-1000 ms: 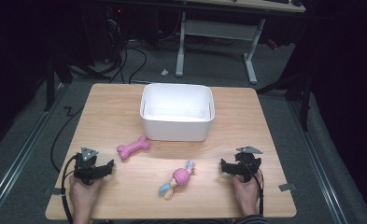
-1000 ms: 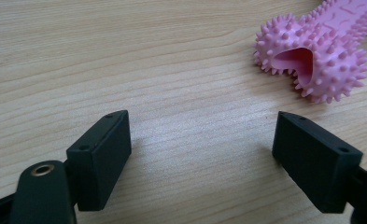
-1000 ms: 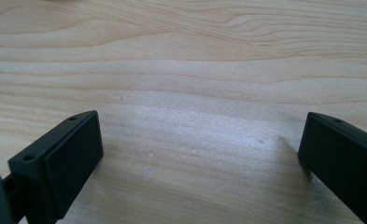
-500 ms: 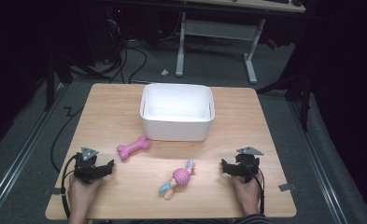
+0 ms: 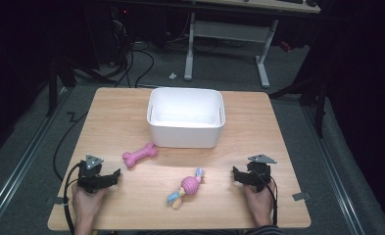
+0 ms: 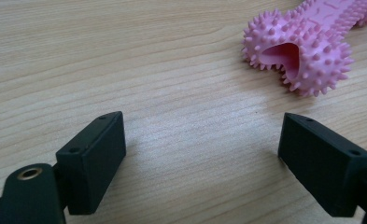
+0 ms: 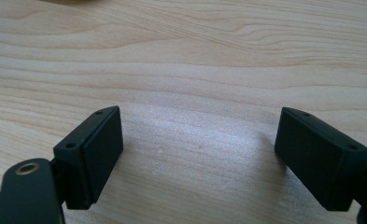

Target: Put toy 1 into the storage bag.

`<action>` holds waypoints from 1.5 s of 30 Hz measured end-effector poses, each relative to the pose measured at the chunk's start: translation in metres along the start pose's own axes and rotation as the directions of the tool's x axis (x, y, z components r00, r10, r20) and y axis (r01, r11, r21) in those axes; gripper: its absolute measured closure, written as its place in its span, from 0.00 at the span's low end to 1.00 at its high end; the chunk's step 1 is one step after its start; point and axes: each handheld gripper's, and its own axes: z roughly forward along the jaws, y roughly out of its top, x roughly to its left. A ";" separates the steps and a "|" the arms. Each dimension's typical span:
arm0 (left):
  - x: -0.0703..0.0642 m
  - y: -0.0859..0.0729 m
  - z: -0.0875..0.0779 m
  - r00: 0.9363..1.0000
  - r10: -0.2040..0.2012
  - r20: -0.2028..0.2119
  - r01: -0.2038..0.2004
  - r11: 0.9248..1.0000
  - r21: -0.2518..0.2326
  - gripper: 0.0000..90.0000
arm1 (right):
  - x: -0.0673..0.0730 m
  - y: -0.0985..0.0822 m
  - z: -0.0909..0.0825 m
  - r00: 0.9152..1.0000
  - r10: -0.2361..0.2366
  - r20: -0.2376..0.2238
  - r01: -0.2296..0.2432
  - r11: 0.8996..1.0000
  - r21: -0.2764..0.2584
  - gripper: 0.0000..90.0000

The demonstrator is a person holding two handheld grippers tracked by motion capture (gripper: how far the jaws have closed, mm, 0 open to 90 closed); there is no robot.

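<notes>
A pink spiky bone toy [image 5: 139,155] lies left of centre on the wooden table [image 5: 258,127]; its near end [image 6: 302,51] shows ahead and right of my left gripper's jaws. A rope toy with a pink ball [image 5: 187,186] lies near the front middle. My left gripper [image 5: 110,177] rests at the front left, open, jaws wide apart with nothing between them [image 6: 204,154]. My right gripper [image 5: 236,175] rests at the front right, open over bare wood [image 7: 200,154].
A white rectangular bin [image 5: 186,117] stands at the back middle of the table, with nothing visible inside. Beyond the table is dark floor with cables [image 5: 131,54] and a white desk frame [image 5: 229,34]. Bare wood lies between the toys and each gripper.
</notes>
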 end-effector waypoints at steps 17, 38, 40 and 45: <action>0.003 0.000 -0.014 0.997 -0.029 0.072 0.034 0.997 -0.072 0.24 | 0.000 0.000 0.000 1.000 0.001 -0.001 -0.001 1.000 -0.001 0.17; -0.014 0.037 -0.017 0.986 0.047 0.160 -0.033 0.996 -0.087 0.23 | 0.000 0.000 0.000 1.000 0.002 -0.003 -0.002 1.000 -0.001 0.18; -0.016 0.041 -0.014 0.985 0.051 0.166 -0.036 0.996 -0.087 0.23 | 0.000 0.000 0.000 1.000 0.002 -0.004 -0.002 1.000 -0.001 0.18; -0.021 0.050 -0.009 0.981 0.075 0.179 -0.062 0.995 -0.077 0.23 | 0.000 0.000 0.000 1.000 0.002 -0.006 -0.002 1.000 -0.002 0.18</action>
